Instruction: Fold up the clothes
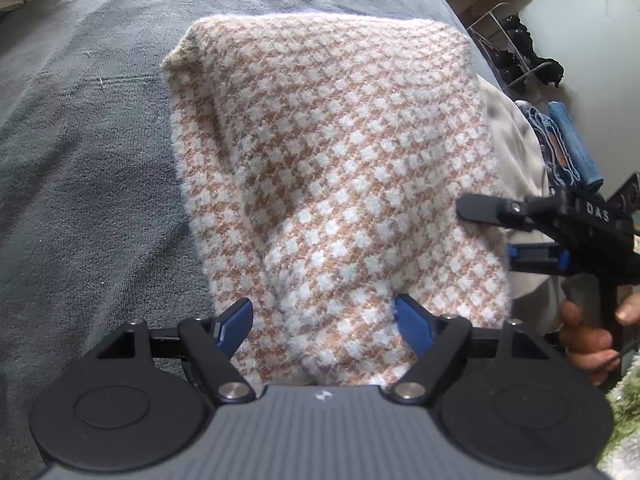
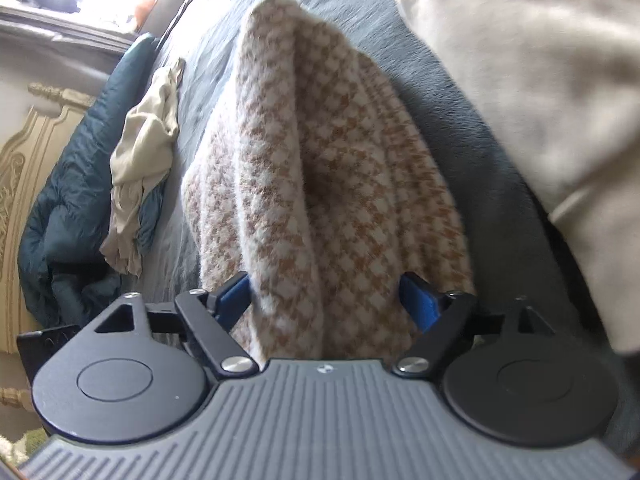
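In the left wrist view, the left gripper [image 1: 324, 322] points down at a folded houndstooth sweater [image 1: 332, 168], tan and white, lying on a grey bedspread [image 1: 88, 160]. Its jaws stand wide open. The near edge of the sweater runs between the two blue fingers [image 1: 414, 324], and no pad presses on it. The sweater fills the middle of the picture, with its far edge folded over and rounded. At the right, the right gripper [image 1: 496, 232] reaches in from the side with its jaws apart, one black finger above the sweater's right edge and the blue-padded one lower, beside it. A hand [image 1: 588, 340] grips its handle at the lower right. Past the bed's right edge, folded jeans [image 1: 564, 144] lie on the floor, with a wire rack farther off by the wall.

In the right wrist view, the right gripper [image 2: 324, 296] has its jaws spread wide as well. The sweater [image 2: 320, 168] lies lengthwise ahead, its near end between the blue fingers [image 2: 420, 300] and loose, with a deep crease running along its middle. A beige garment [image 2: 532, 100] hangs close to the camera at the upper right. On the left, a crumpled cream cloth [image 2: 148, 152] lies on the bedspread [image 2: 460, 92] beside a dark teal quilt [image 2: 72, 200], with a carved headboard [image 2: 16, 168] beyond.
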A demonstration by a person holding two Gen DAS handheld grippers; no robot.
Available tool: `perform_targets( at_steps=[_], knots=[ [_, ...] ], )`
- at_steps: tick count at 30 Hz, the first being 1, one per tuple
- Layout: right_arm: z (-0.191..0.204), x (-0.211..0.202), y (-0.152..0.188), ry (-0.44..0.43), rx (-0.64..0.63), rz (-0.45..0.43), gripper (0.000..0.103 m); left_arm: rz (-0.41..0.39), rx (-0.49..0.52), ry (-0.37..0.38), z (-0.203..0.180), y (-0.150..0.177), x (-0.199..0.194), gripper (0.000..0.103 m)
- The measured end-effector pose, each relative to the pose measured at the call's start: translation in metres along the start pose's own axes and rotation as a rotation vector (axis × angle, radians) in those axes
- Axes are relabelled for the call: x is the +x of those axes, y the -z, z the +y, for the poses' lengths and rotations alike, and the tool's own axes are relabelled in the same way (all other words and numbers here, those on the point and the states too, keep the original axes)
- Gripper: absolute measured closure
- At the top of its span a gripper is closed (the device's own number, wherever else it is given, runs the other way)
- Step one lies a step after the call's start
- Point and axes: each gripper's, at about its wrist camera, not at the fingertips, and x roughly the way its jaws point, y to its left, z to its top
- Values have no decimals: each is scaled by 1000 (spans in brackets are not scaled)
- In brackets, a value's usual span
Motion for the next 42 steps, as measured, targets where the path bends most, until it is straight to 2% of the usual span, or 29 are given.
perform_targets(
  at_steps=[5, 7, 9, 12, 15, 19, 20, 24, 25, 27, 30, 32, 35, 38, 40, 42],
  knots=[
    [15, 12, -8, 23, -72, -14, 20, -9, -19, 11, -1, -1, 1, 24],
    [20, 15, -10, 29, -114, -25, 31, -20, -34, 14, -1, -1, 1, 24],
    [26, 18, -11, 24, -142, -30, 55, -36, -53, 14, -1, -2, -1, 24],
    [39, 21, -16, 18, -179, -41, 66, -73, -67, 3, -1, -7, -7, 24],
    [49, 30, -30, -4, -182, -41, 68, -115, -72, -7, 2, -17, -14, 27],
    [65, 42, -53, -16, -281, -59, 70, -165, -97, 0, 0, -14, -11, 29],
    [66, 44, -59, -11, -304, -58, 70, -165, -93, 7, 10, -13, -14, 29],
    [51, 40, -66, -3, -332, -4, 70, -130, -51, 11, -5, -4, 0, 28],
    [44, 39, -65, 0, -327, 20, 69, -118, -56, 20, -3, -3, 3, 28],
    [29, 32, -66, 8, -285, 68, 49, -117, -86, 44, 2, 0, 5, 28],
    [32, -1, -74, 21, -277, 57, 49, -127, -100, 50, 10, -3, 9, 28],
    [56, -27, -74, 49, -378, -12, 51, -132, -92, 59, 12, -1, 9, 28],
    [107, -48, -68, -34, -560, -86, 55, -142, -73, 68, 12, 2, 9, 28],
    [145, -30, -48, -58, -709, -95, 63, -150, -54, 74, 12, 6, 11, 28],
    [140, -8, -36, 3, -704, -40, 71, -159, -57, 91, 15, 10, 11, 28],
    [112, 19, -20, 97, -621, 52, 81, -149, -72, 116, 21, 12, 13, 29]
  ],
)
